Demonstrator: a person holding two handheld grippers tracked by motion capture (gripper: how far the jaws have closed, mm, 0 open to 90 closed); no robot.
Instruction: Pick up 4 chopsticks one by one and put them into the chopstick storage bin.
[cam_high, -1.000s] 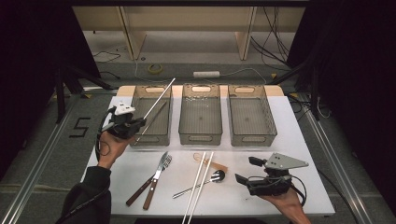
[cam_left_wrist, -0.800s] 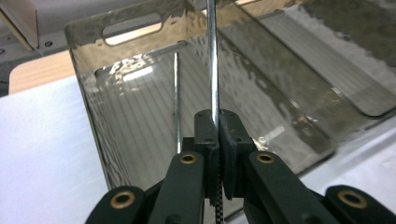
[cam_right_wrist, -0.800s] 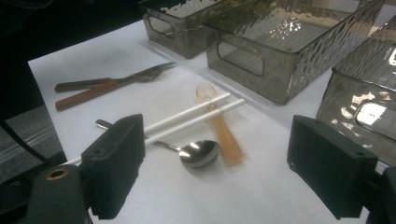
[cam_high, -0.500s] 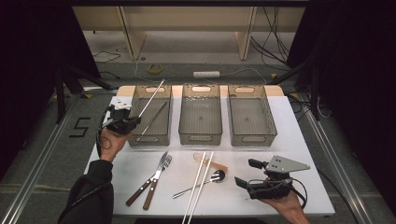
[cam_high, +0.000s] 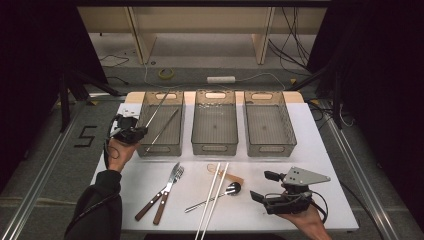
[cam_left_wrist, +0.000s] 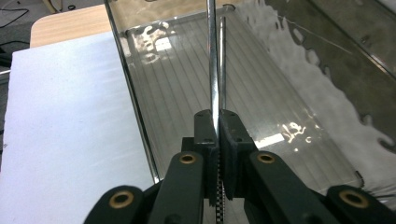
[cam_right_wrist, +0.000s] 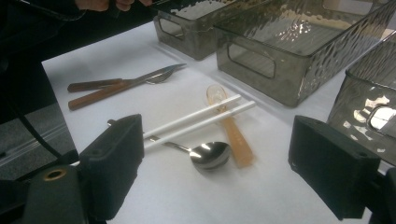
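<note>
While its lower end is sitting clamped between the fingers of the left gripper (cam_high: 134, 131), a thin silver metal chopstick (cam_high: 156, 109) is slanting up and away over the leftmost of three smoked clear plastic bins (cam_high: 145, 150) at the far side of the white desk (cam_high: 320, 150). Seen along the left gripper (cam_left_wrist: 217, 126), the black fingers are closing tight on the shiny rod (cam_left_wrist: 212, 60), which is running out above the ribbed floor of the leftmost bin (cam_left_wrist: 135, 102). A second silver chopstick (cam_high: 163, 130) is lying on a slant inside that same bin.

The person's left hand (cam_high: 119, 152) is holding its gripper just beside the bin's left wall. The middle bin (cam_high: 215, 148) and the right bin (cam_high: 270, 149) are standing alongside in a row.

Nearer the person, a wooden-handled fork and knife (cam_high: 162, 196) are lying side by side, and a pair of white chopsticks (cam_high: 214, 199) is crossing a steel spoon (cam_high: 231, 189) and an amber translucent spoon (cam_high: 235, 177).

At the desk's near right corner the right gripper (cam_high: 258, 186) is resting in the right hand (cam_high: 305, 222), its fingers standing wide apart and gripping nothing. From the right gripper's own camera, the white chopsticks (cam_right_wrist: 201, 119), steel spoon (cam_right_wrist: 210, 156) and amber spoon (cam_right_wrist: 233, 135) are lying on the desk beyond the gap.
</note>
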